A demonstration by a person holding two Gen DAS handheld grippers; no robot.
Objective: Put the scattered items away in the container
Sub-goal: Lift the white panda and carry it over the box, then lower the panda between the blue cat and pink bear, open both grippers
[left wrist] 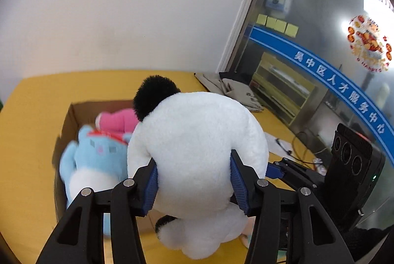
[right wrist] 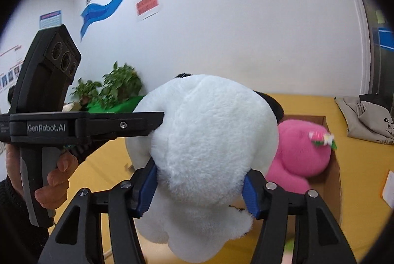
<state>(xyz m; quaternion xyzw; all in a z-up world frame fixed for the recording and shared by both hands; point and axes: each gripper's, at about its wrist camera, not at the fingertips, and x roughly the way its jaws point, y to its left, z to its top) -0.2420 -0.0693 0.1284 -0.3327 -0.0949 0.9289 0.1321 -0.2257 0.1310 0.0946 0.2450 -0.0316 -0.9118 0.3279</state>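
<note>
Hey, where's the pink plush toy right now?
The pink plush toy lies inside the cardboard box, right of the white panda plush in the right wrist view.

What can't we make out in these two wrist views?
- White plush toy: its face shows in neither view, only its back and black ears.
- Cardboard box: the near right part is hidden behind the white toy in the left wrist view; how much room is left is unclear.
- Blue plush: blurred in the left wrist view, hidden in the right.
- Pink plush: lower body hidden by the right gripper.
- Left gripper: fingertips sunk into fur.
</note>
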